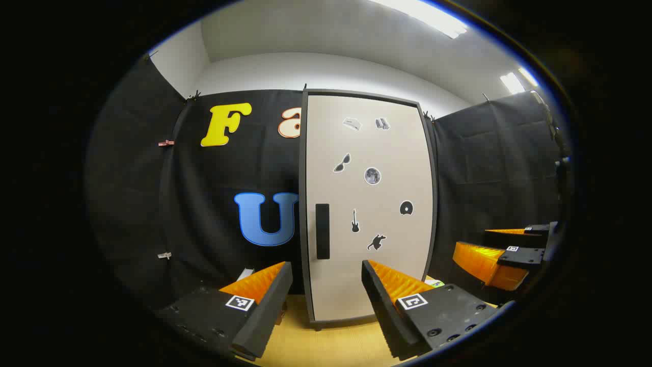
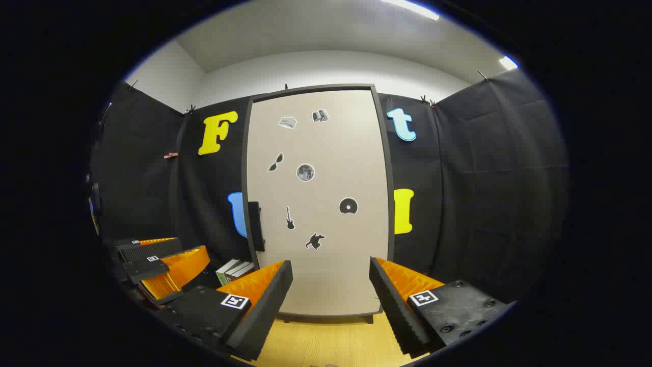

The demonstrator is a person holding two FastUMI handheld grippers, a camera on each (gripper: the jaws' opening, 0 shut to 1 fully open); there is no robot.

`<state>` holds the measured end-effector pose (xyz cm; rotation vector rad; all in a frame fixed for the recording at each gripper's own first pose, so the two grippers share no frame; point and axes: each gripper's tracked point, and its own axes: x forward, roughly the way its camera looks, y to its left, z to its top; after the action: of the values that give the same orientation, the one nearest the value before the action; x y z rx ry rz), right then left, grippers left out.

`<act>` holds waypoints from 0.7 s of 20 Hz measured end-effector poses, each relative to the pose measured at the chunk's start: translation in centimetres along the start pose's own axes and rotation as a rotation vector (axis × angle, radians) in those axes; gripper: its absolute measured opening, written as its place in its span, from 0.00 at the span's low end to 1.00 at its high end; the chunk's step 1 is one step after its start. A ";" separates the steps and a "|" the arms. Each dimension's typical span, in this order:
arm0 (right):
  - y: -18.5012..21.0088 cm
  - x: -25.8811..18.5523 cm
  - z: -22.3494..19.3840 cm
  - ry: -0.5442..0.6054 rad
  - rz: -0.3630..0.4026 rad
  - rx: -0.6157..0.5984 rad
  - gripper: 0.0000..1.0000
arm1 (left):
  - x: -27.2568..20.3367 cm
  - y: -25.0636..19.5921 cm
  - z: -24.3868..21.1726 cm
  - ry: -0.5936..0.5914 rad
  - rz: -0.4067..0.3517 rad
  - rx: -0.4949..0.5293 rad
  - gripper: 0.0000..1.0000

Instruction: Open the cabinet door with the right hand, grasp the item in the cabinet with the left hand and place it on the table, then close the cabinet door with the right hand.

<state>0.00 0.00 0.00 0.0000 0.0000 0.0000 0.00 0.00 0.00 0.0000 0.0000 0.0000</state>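
Holding: nothing — your left gripper point(image 1: 326, 293) and right gripper point(image 2: 331, 293) both stand with fingers spread wide.
Cabinet door point(image 1: 369, 204): shut, straight ahead of both grippers, apart from them; stickers dot its pale face.
Handle point(image 1: 322, 231): a dark upright bar near the door's left edge.
Item: you can't tell where it is — the door hides the inside.
Table point(image 2: 326, 339): light wood under the cabinet.
Books point(image 2: 234, 270): beside the cabinet's left foot.
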 end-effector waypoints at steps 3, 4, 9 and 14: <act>-0.2 0.0 -0.2 0.010 -0.008 -0.002 0.98 | -0.2 0.3 0.2 -0.004 0.011 0.004 0.87; -0.4 0.0 -0.3 0.014 -0.013 -0.002 0.98 | -0.2 0.3 0.3 -0.009 0.011 0.002 0.87; -0.4 -0.2 -0.2 0.013 -0.021 -0.003 0.98 | -0.4 0.4 0.5 -0.021 0.008 0.002 0.87; -0.1 -0.4 -0.1 0.012 -0.021 -0.008 0.98 | -0.4 0.7 0.2 -0.016 0.003 -0.008 0.86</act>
<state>-0.36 -0.13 -0.10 -0.0084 0.0119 -0.0208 -0.42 0.66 0.16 -0.0085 -0.0158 0.0030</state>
